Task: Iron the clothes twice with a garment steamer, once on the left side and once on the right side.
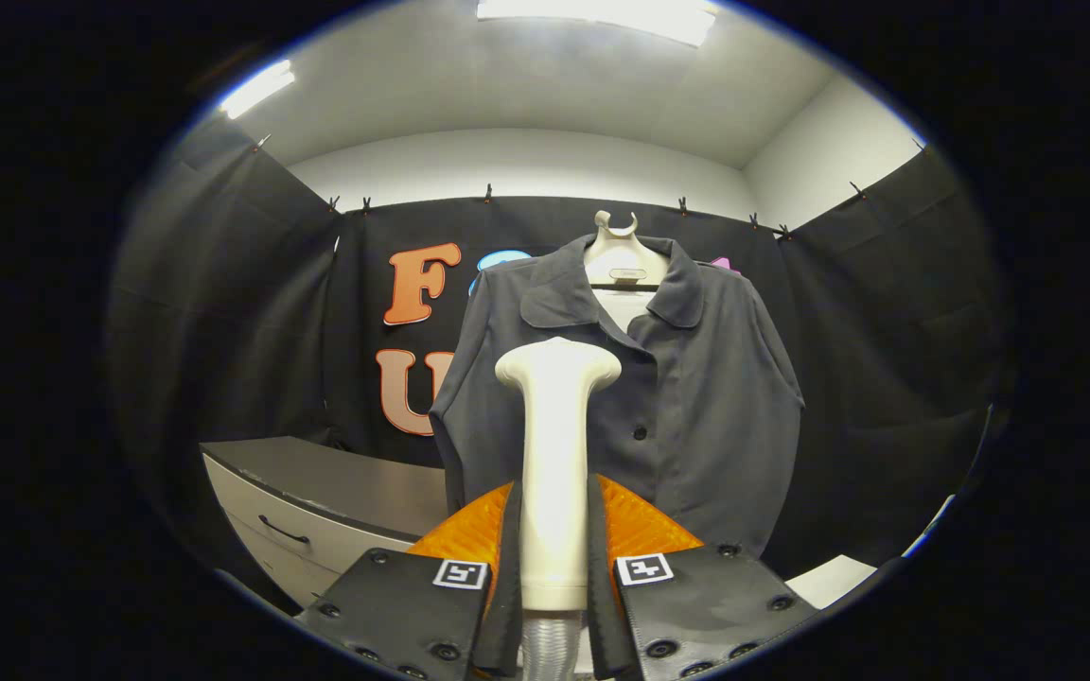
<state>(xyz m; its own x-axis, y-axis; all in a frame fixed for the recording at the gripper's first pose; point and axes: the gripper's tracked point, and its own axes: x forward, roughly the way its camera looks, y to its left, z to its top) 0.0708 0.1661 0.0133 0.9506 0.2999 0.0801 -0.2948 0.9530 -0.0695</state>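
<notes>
Steamer handle (pixel 554 473), pale and upright, stands clamped between the two fingers of the tool (pixel 554 586), which press on it from either side; the tool is clenched on the steamer, with a ribbed hose (pixel 545 653) leaving the handle's lower end below the fingers. The steamer's wide head (pixel 558 364) tops the handle and faces away from the camera toward a dark grey shirt (pixel 677 397). The shirt hangs open-fronted and buttoned partway on a pale hanger (pixel 623 255) against the booth's black cloth wall, spread flat so that both its halves can be reached. The head sits in front of the shirt's chest, on the half seen to the left of the button line (pixel 641 432); whether it touches the cloth cannot be told from this view. The upright hold seems meant to keep the steaming face square to the hanging fabric, ready for a stroke along that side. The tool points roughly level and straight at the garment, with the shirt beyond the fingers. A grey cabinet (pixel 318 501) with a drawer handle stands lower down, off to the left of the shirt, and a white surface (pixel 834 577) shows low on the right.
</notes>
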